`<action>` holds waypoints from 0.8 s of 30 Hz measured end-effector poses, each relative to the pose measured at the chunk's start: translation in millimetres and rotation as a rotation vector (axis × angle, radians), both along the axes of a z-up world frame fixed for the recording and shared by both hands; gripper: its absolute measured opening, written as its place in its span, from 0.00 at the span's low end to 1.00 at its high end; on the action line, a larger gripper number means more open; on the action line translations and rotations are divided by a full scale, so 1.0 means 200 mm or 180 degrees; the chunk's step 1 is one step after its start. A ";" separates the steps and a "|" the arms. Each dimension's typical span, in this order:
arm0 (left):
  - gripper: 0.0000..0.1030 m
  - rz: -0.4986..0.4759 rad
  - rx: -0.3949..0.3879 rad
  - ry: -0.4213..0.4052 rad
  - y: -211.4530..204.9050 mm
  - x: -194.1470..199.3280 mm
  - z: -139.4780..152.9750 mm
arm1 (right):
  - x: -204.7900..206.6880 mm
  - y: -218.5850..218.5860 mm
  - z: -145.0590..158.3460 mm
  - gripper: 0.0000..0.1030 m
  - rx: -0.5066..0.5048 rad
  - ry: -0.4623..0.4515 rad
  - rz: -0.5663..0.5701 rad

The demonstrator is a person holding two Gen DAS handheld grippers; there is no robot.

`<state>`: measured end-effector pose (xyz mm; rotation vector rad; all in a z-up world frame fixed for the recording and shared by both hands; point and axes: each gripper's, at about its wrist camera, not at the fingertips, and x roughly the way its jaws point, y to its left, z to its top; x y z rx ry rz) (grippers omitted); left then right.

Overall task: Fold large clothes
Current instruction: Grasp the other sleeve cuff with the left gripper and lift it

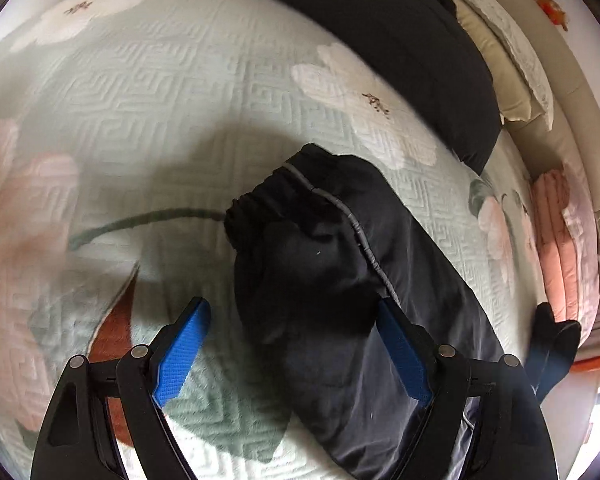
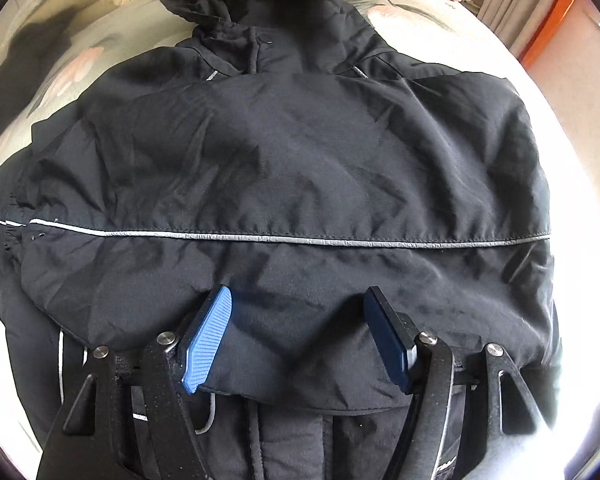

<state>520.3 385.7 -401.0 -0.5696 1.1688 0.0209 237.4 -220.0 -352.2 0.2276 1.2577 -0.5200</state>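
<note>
A large black hooded jacket (image 2: 292, 168) with thin reflective piping lies on a bed, hood at the far end. One sleeve (image 2: 300, 272) lies folded across its body. My right gripper (image 2: 298, 296) is open, its blue pads straddling the folded sleeve near the jacket's near edge. In the left wrist view the other sleeve (image 1: 324, 248) with an elastic cuff stretches across the quilt. My left gripper (image 1: 292, 308) is open, its jaws on either side of this sleeve just behind the cuff. The right gripper's tip (image 1: 552, 340) shows at the right edge.
The bed is covered by a pale green quilt with pink flowers (image 1: 148, 112). A second black garment (image 1: 400, 40) lies at the far side. Folded pink bedding (image 1: 560, 240) and cream pillows (image 1: 508, 60) sit along the right. Curtains and an orange frame (image 2: 548, 20) stand beyond the bed.
</note>
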 end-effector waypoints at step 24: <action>0.15 -0.2066 -0.0046 -0.1320 -1.35 -0.64 0.64 | 0.00 -0.01 -0.04 0.69 0.0023 -0.0119 0.0032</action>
